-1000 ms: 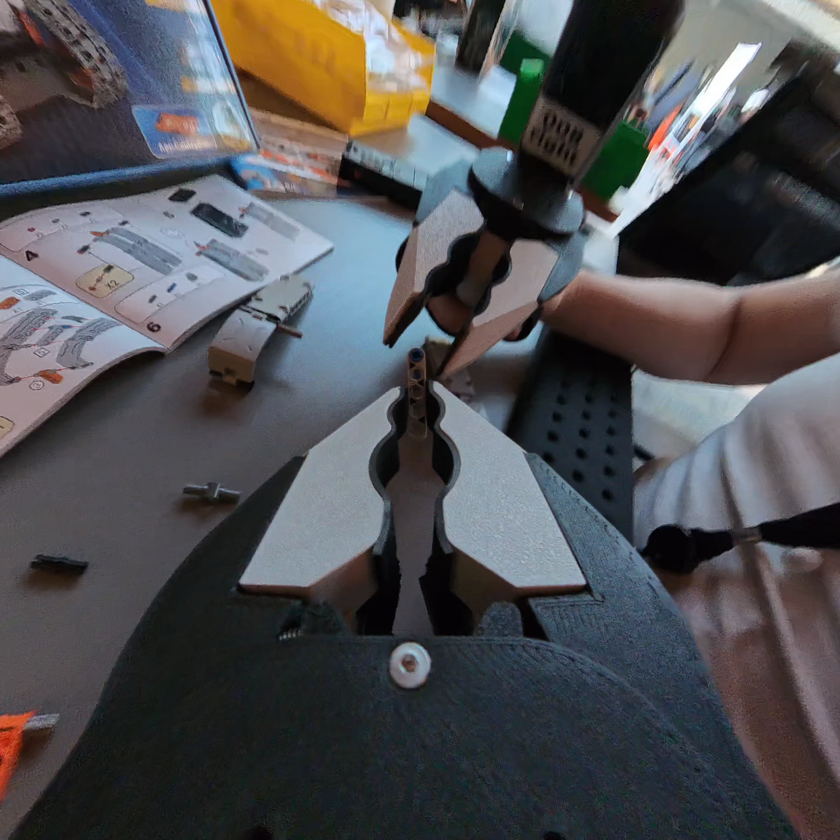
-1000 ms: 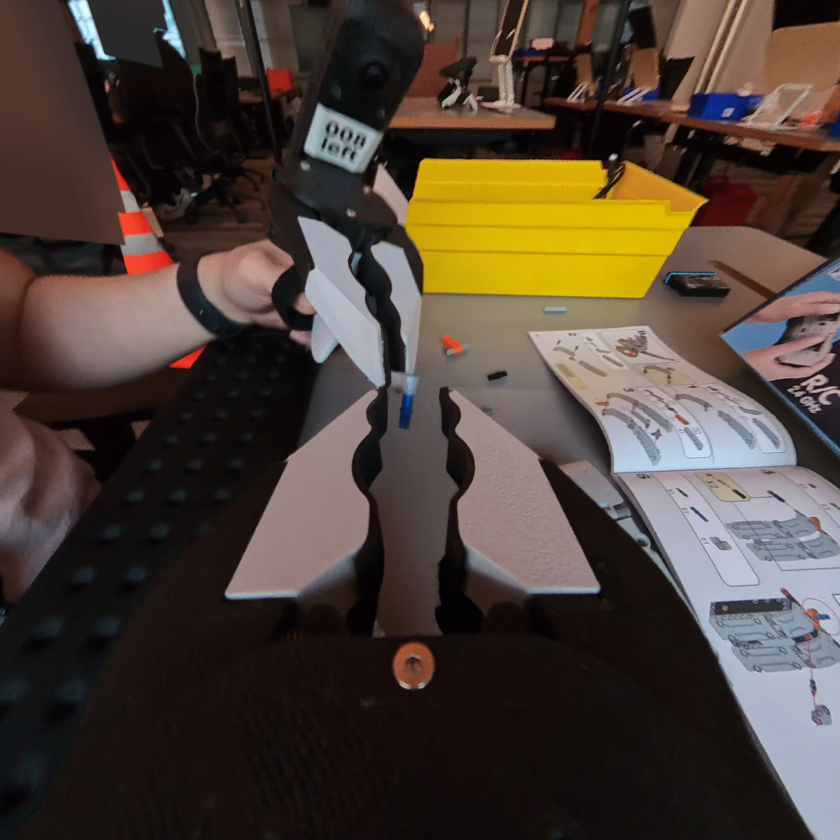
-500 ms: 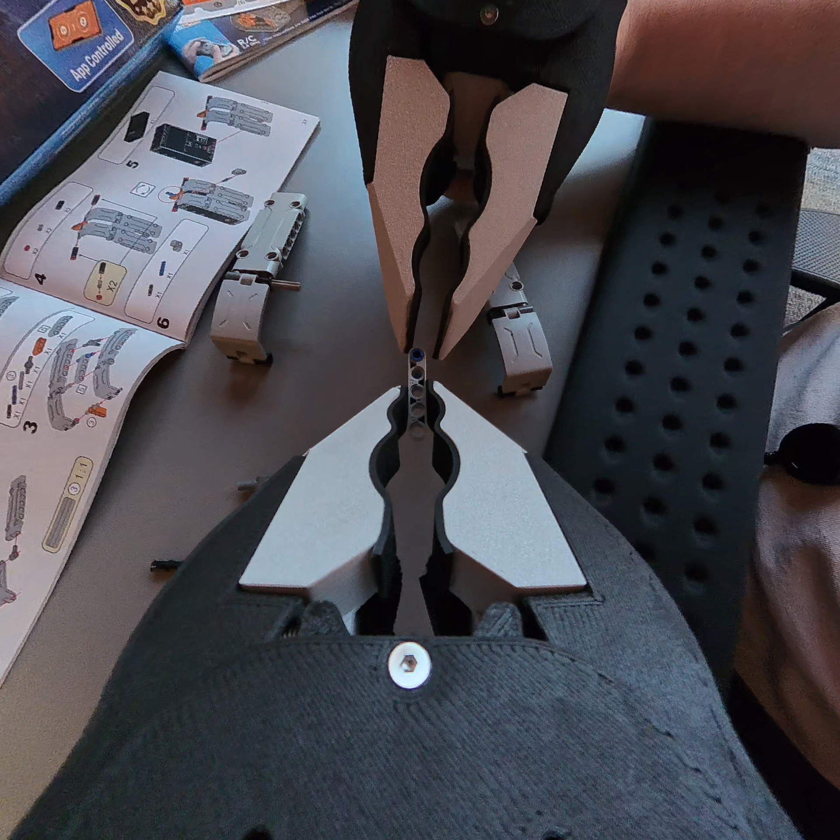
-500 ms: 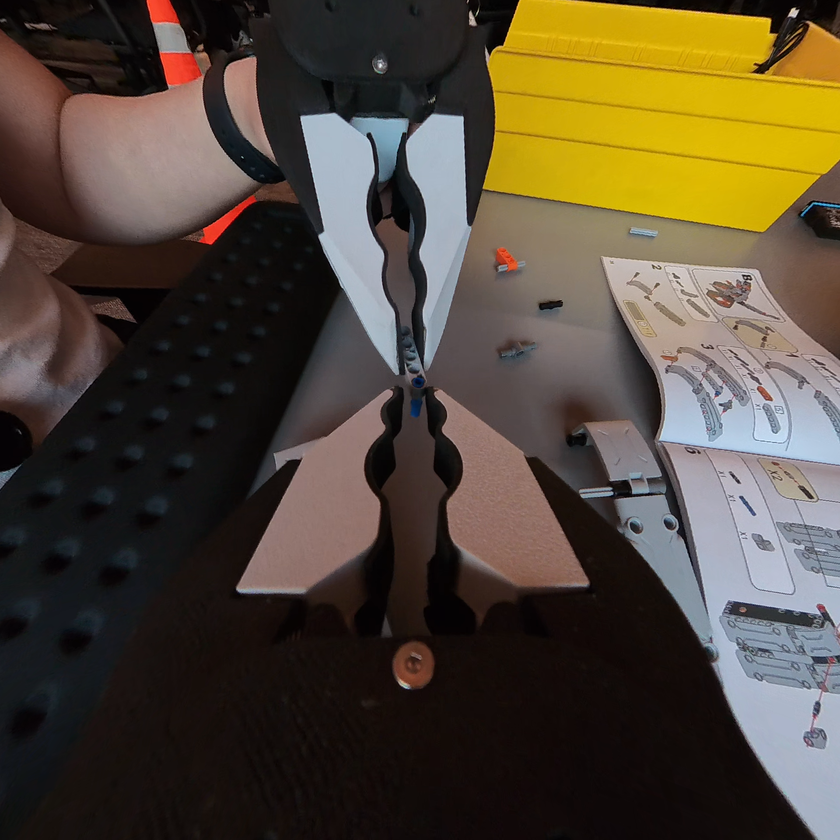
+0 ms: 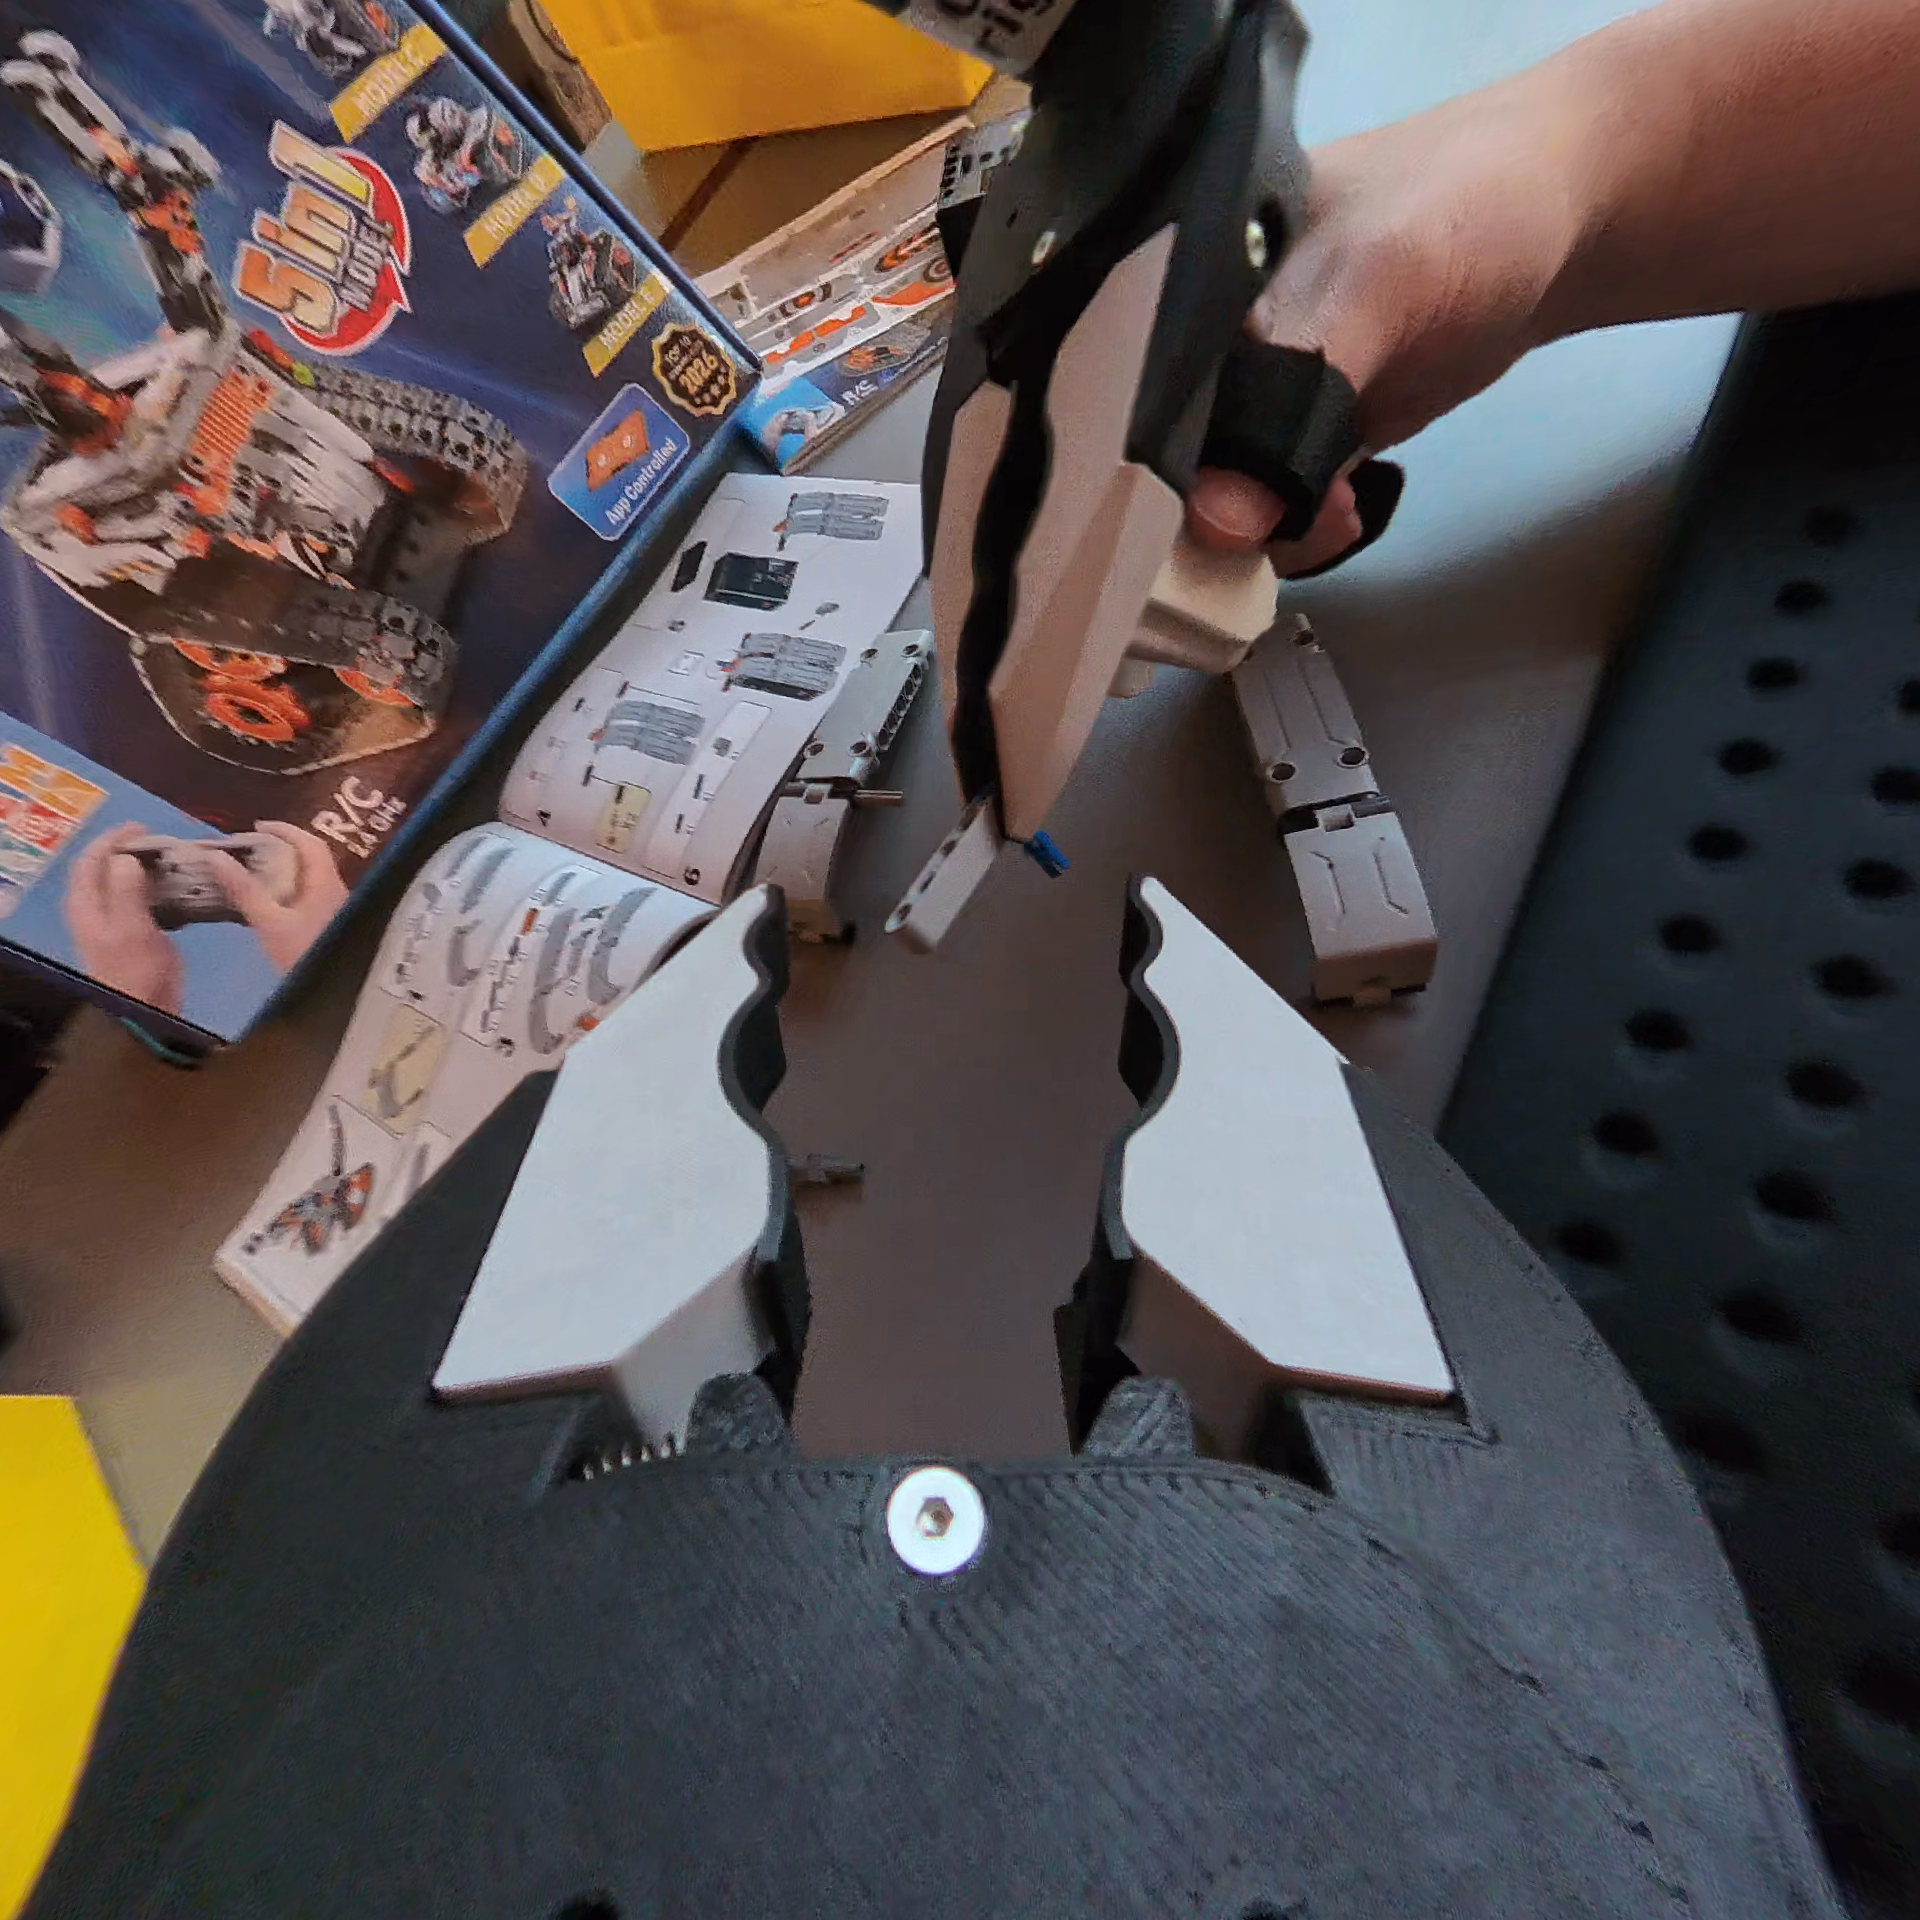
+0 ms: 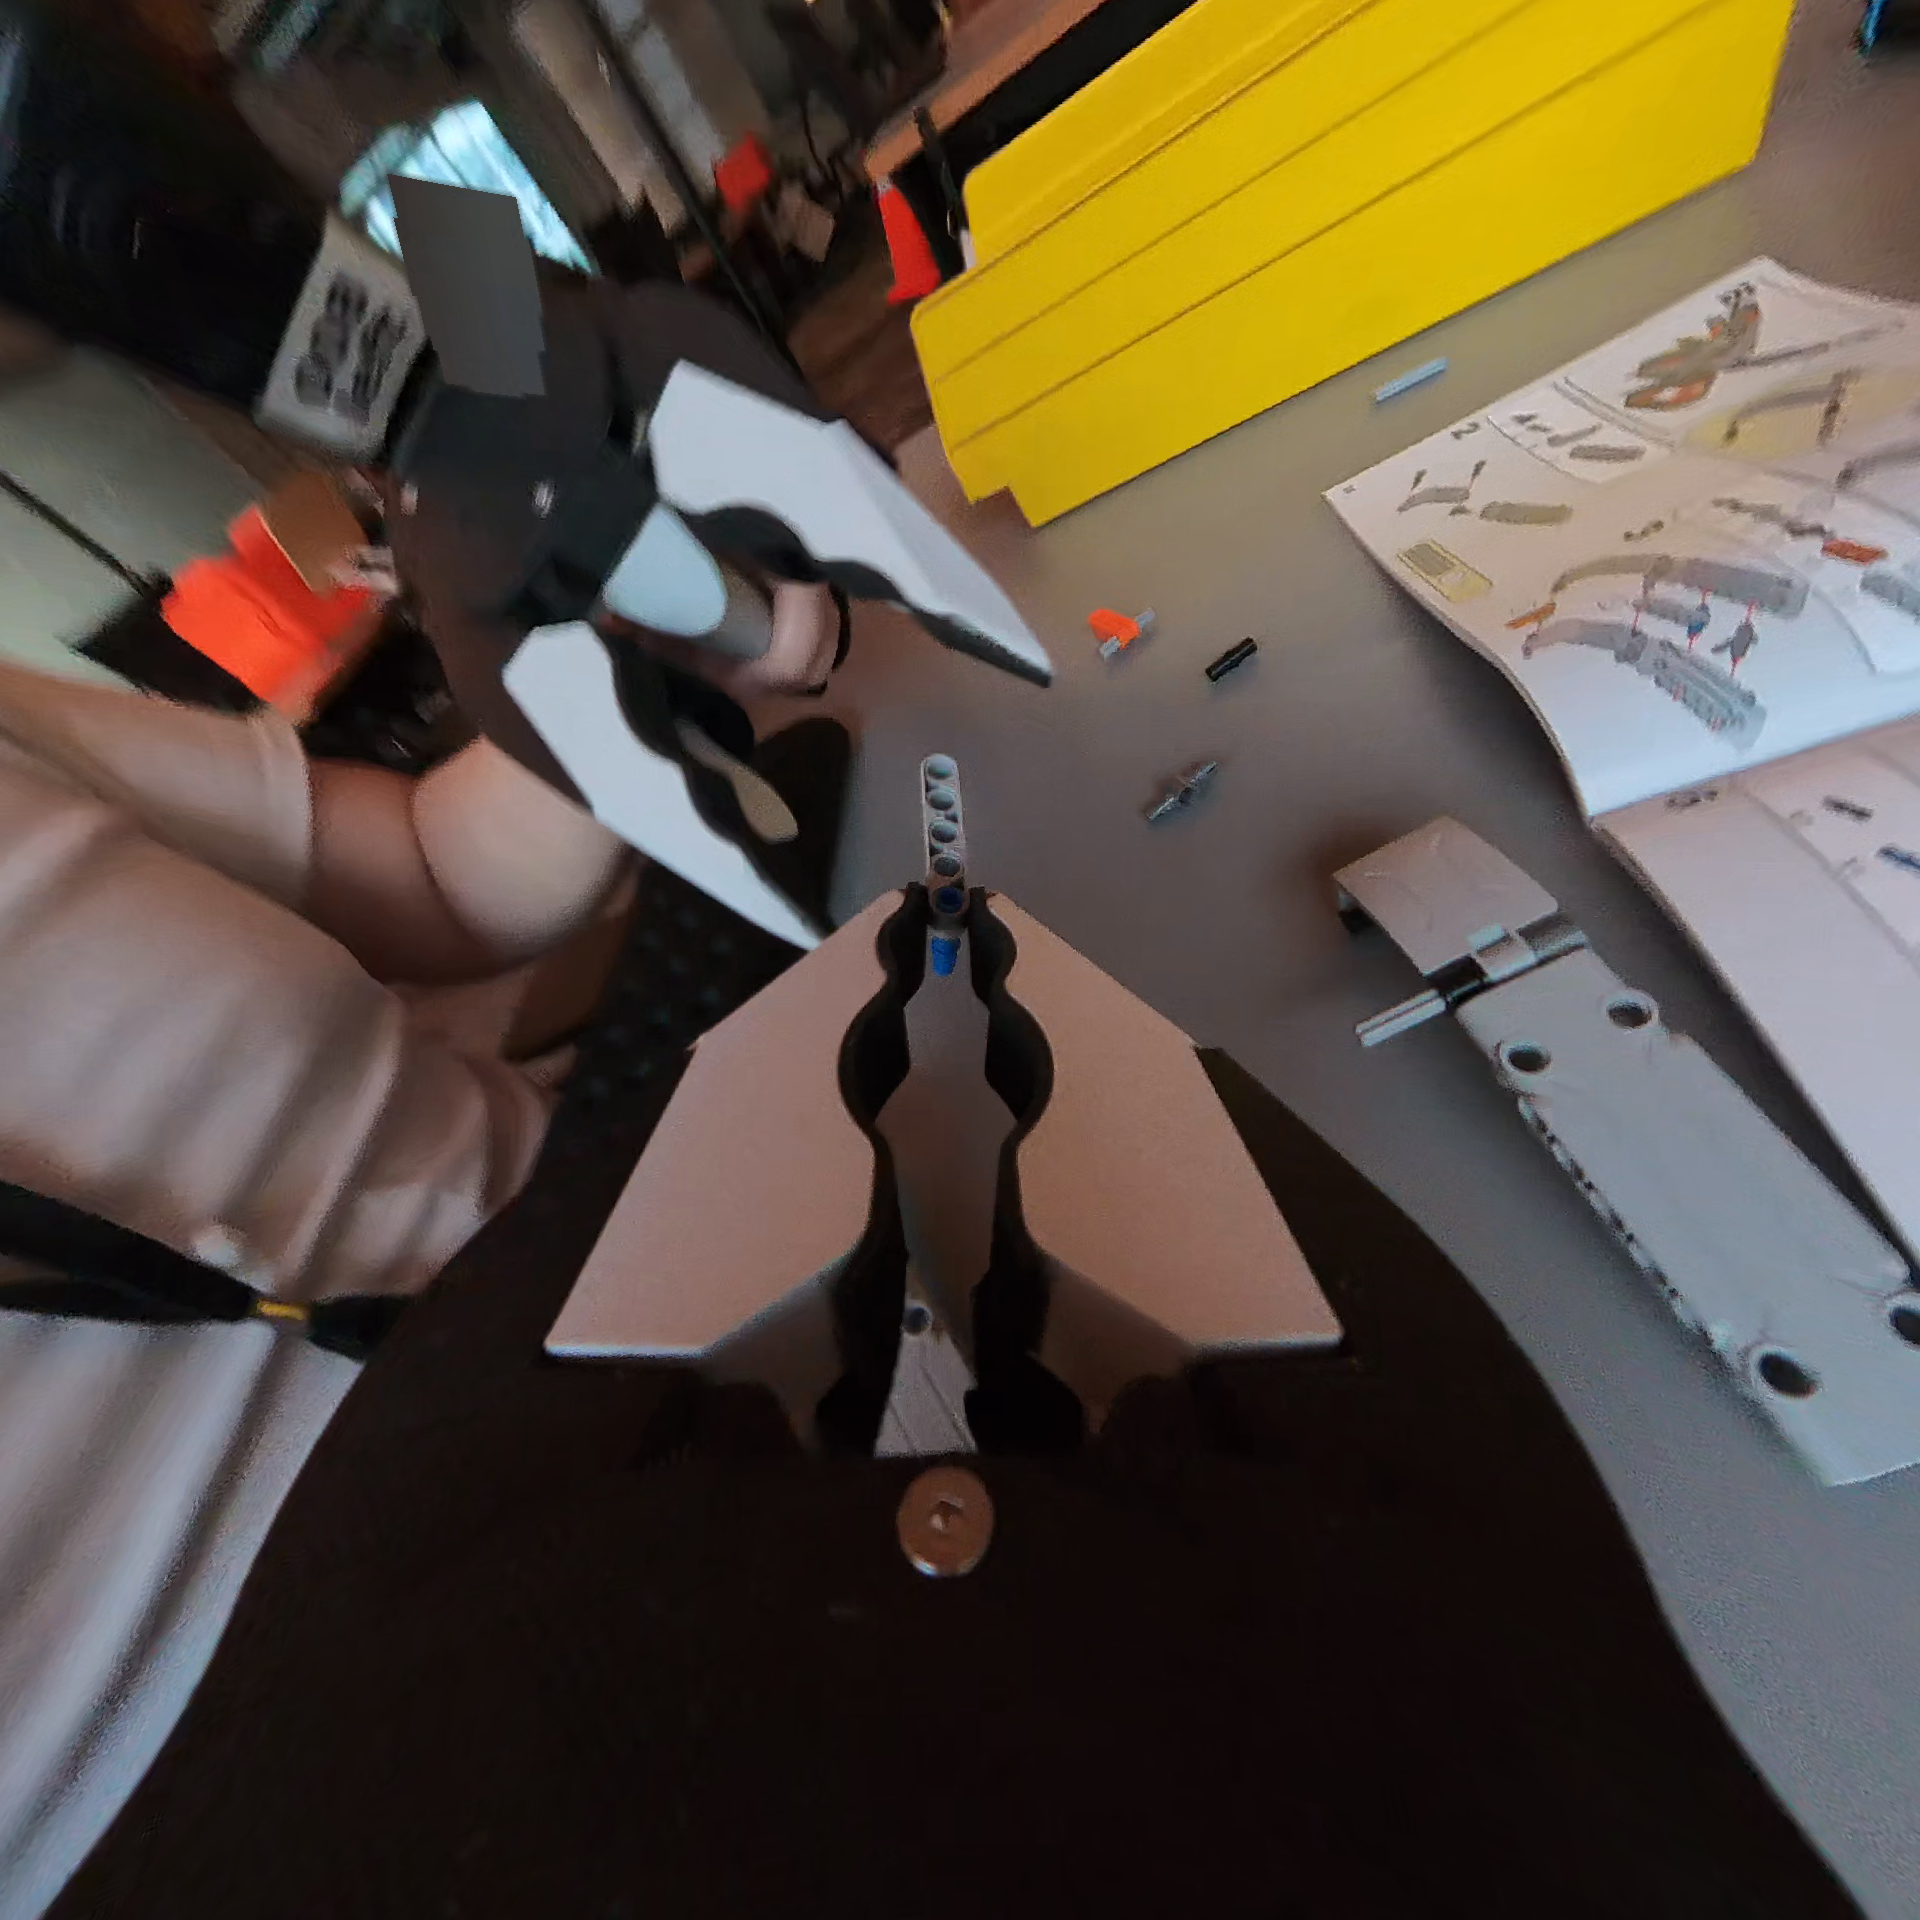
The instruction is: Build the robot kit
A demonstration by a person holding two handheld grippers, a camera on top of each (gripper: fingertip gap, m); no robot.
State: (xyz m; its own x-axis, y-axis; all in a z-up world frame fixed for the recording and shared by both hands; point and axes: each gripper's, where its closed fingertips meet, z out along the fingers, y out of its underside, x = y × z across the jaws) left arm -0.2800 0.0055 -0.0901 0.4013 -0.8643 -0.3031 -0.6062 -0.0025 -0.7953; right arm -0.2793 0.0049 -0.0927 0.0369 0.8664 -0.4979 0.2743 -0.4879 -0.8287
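In the right wrist view my right gripper (image 6: 945,902) is shut on the end of a light grey beam with holes (image 6: 942,816). A blue pin (image 6: 942,951) sticks out of the beam between the jaws. The beam points forward above the dark table (image 6: 1195,935). In the left wrist view my left gripper (image 5: 956,902) is open and empty, just below the beam (image 5: 948,883) and its blue pin (image 5: 1047,854). The right gripper (image 5: 1003,821) comes down from above there, held by a hand (image 5: 1455,260). One of the left gripper's fingers (image 6: 831,520) shows spread wide in the right wrist view.
A toy set box (image 5: 260,468) and an open instruction booklet (image 5: 707,707) lie left. Two grey curved panels (image 5: 1340,831) (image 5: 831,790) lie on the table. A yellow bin (image 6: 1351,239), an orange piece (image 6: 1117,627), a black pin (image 6: 1231,658) and a grey pin (image 6: 1179,792) lie farther off. A black perforated surface (image 5: 1766,935) is right. My left and right fingertips are right by each other.
My left gripper has opened and let go of the grey beam. My right gripper has shut on the beam at its blue pin end and carries it. Both grippers have tilted apart.
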